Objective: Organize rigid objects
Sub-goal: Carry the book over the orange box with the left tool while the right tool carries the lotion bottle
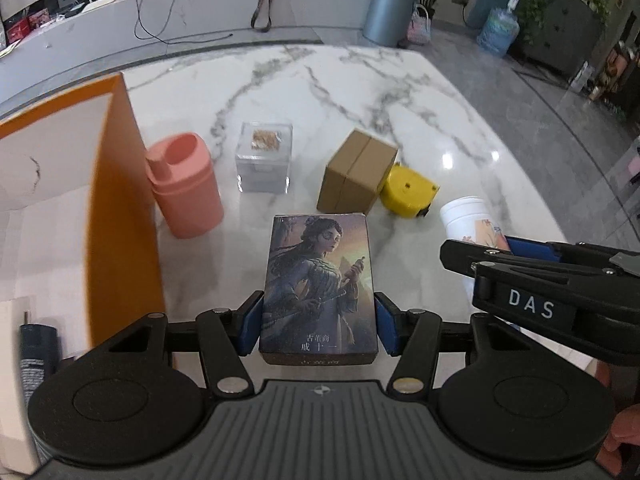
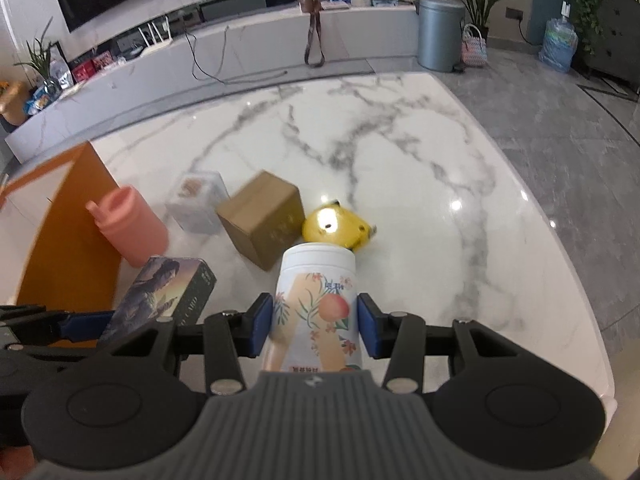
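My left gripper (image 1: pixel 319 328) is shut on a card box (image 1: pixel 319 280) printed with a painted figure; its blue pads press both long sides and the box is held off the marble table (image 1: pixel 340 80). My right gripper (image 2: pixel 315 324) is shut on a white bottle (image 2: pixel 316 280) with a peach and flower print, held tilted above the table. In the right wrist view the card box (image 2: pixel 160 300) shows at the lower left. The bottle (image 1: pixel 468 216) shows at the right edge of the left wrist view, behind the right gripper's black fingers (image 1: pixel 520 264).
On the table stand a pink bottle (image 1: pixel 186 184), a clear plastic box (image 1: pixel 264 160), a brown cardboard box (image 1: pixel 356 172) and a yellow round object (image 1: pixel 408 190). An orange-walled open box (image 1: pixel 116 200) stands at the left, with a dark item (image 1: pixel 38 352) inside.
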The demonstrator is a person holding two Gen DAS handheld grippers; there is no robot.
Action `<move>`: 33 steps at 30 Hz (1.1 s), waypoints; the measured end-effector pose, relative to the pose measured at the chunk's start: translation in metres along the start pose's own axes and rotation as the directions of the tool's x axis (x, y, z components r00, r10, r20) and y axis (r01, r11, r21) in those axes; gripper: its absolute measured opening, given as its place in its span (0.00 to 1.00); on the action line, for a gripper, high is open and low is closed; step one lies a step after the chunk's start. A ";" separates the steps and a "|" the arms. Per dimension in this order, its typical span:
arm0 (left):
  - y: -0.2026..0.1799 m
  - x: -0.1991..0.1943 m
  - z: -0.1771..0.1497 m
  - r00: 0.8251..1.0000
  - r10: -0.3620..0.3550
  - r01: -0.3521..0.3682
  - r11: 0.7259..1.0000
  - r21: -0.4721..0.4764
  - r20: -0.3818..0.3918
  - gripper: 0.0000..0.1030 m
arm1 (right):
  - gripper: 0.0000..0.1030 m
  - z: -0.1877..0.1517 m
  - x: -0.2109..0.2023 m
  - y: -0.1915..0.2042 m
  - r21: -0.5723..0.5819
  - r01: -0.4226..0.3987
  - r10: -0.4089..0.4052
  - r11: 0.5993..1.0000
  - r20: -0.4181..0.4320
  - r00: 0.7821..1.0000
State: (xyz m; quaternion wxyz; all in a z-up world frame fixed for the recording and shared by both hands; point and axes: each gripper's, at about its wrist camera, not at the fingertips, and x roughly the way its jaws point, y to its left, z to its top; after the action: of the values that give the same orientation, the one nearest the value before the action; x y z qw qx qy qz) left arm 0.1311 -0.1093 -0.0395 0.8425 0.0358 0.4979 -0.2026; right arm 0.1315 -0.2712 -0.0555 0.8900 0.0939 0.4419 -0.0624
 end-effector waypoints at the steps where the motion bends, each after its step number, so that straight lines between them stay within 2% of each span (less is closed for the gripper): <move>1: 0.002 -0.006 0.001 1.000 -0.003 0.003 1.000 -0.007 0.009 0.63 | 0.44 0.002 -0.003 0.002 0.002 -0.006 0.006 1.000 0.006 1.000; 10: 0.042 -0.062 0.003 0.995 -0.007 0.016 0.996 -0.092 0.104 0.63 | 0.44 0.012 -0.036 0.040 -0.053 -0.093 0.096 0.994 0.073 0.993; 16: 0.076 -0.092 0.001 0.988 0.026 -0.008 0.992 -0.122 0.151 0.63 | 0.44 0.016 -0.057 0.089 -0.147 -0.157 0.174 0.977 0.106 0.979; 25: 0.140 -0.113 -0.006 0.983 0.113 -0.090 0.984 -0.155 0.146 0.63 | 0.44 0.020 -0.068 0.159 -0.249 -0.245 0.275 0.937 0.094 0.957; 33: 0.183 -0.104 -0.019 0.984 0.148 -0.136 0.983 -0.127 0.094 0.63 | 0.44 0.019 -0.049 0.207 -0.305 -0.297 0.319 0.905 0.026 0.947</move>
State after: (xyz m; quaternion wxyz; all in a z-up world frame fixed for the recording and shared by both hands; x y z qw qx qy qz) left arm 0.1407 0.0950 0.0142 0.8800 0.0099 0.4612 -0.1131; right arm 0.1573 -0.0721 0.0181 0.9084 0.0251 0.3921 0.1428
